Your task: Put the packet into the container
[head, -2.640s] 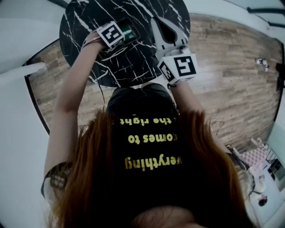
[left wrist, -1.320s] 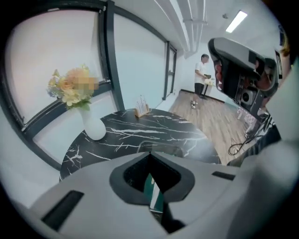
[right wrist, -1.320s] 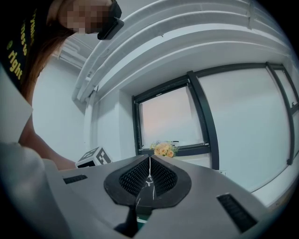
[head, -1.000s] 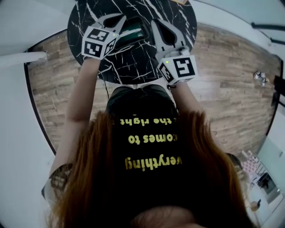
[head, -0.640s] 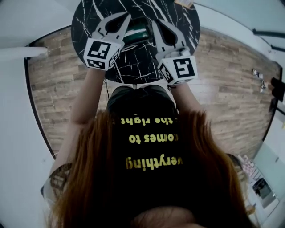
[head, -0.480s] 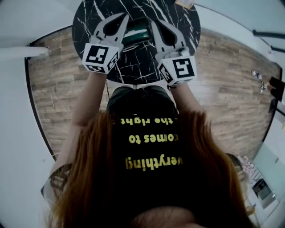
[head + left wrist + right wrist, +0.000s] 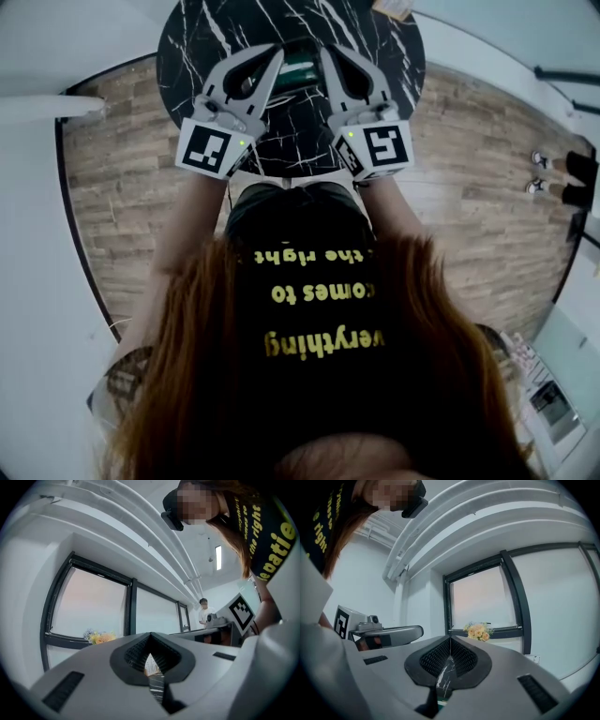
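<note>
Holding the grey left gripper [image 7: 268, 56] and grey right gripper [image 7: 328, 54] clenched on nothing above the round black white-veined marble table [image 7: 202, 37], flanking the dark green container [image 7: 300, 66] sitting there; not discerning the packet.

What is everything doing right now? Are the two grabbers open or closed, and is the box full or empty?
left gripper: jaws shut, nothing between them.
right gripper: jaws shut, nothing between them.
container: stands on the black table between the two grippers, open on top.
green thing: lies in the container; probably the packet, but it is too small to be sure.
</note>
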`<state>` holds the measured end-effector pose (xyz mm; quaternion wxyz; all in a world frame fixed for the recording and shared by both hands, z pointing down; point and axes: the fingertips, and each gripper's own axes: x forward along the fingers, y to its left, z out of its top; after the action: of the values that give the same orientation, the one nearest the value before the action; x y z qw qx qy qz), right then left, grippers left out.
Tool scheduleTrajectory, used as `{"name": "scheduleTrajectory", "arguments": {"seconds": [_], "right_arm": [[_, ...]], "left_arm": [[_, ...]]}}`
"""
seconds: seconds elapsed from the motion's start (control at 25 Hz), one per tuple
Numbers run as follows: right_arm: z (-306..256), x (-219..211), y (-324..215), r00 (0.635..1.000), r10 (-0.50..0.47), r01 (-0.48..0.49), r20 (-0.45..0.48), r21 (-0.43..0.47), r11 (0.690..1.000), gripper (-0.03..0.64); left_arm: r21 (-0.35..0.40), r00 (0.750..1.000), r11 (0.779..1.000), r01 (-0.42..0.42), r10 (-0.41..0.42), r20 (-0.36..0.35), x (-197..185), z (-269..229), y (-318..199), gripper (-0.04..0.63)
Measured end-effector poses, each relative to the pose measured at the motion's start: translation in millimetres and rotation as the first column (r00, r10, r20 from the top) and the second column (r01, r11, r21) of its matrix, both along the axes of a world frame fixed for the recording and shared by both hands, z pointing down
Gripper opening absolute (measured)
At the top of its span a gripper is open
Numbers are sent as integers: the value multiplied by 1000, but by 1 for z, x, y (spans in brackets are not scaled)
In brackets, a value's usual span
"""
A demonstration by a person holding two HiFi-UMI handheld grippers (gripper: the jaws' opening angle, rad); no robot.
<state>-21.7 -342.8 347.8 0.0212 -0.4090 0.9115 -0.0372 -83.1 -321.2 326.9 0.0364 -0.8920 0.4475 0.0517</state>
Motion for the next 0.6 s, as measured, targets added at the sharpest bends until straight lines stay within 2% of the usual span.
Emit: {"name": "scheduleTrajectory", "arguments": {"seconds": [0.6], "right_arm": [[0,-4,7,1000,-26,27,-11,10,1000,17]], "left_arm": [[-21,1000,1000,18,-18,-5,4,4,2,0]]}}
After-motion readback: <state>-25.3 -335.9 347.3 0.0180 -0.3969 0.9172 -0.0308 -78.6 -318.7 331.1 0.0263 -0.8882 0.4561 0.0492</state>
